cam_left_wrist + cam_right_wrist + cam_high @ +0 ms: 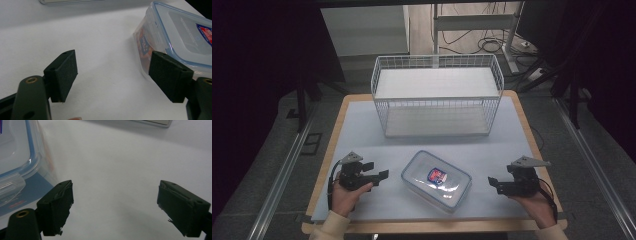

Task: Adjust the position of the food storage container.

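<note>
White wire basket [437, 95] sitting empty at the far middle of the desk [357, 125], its white mat [362, 150] lying over the wooden top, with cables [482, 42] trailing on the floor beyond.

Food container [436, 181]: clear, glossy plastic, smooth lid with a blue seal rim and a printed paper-like label; highlights glint off its corners in the left gripper view. Table [362, 150]: matt white sheet, smooth, laid over a pale wood-look board showing at the edges; basket [437, 95] behind is white-coated wire mesh. Left gripper [381, 175] and right gripper [492, 183]: matt black plastic, pads dull and slightly rough, frayed at the edges on the right one.
</note>
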